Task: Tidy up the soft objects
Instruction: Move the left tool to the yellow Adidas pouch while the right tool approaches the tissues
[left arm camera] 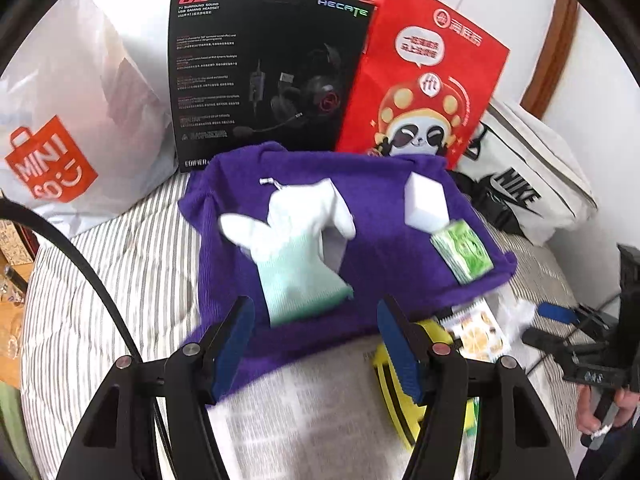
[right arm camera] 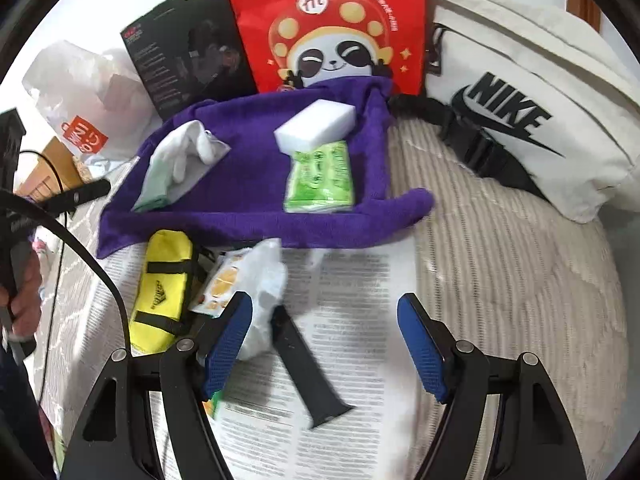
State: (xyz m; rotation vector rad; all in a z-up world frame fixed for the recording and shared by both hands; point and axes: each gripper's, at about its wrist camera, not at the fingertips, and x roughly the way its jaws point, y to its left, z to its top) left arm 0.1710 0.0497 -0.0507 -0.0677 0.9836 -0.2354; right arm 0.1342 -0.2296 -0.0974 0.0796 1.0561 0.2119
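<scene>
Striped bedding under purple towel point(left arm camera: 400, 240), glove point(left arm camera: 296, 248) fingers toward the far bags, both grippers point(left arm camera: 316, 344) point(right arm camera: 324, 344) agape, empty.

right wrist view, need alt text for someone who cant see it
The open right gripper hovers over a printed sheet on a bed. Ahead lies a purple towel carrying a white glove, a white sponge and a green tissue pack. A yellow pouch lies at left, a red bag and a Nike bag behind.
</scene>
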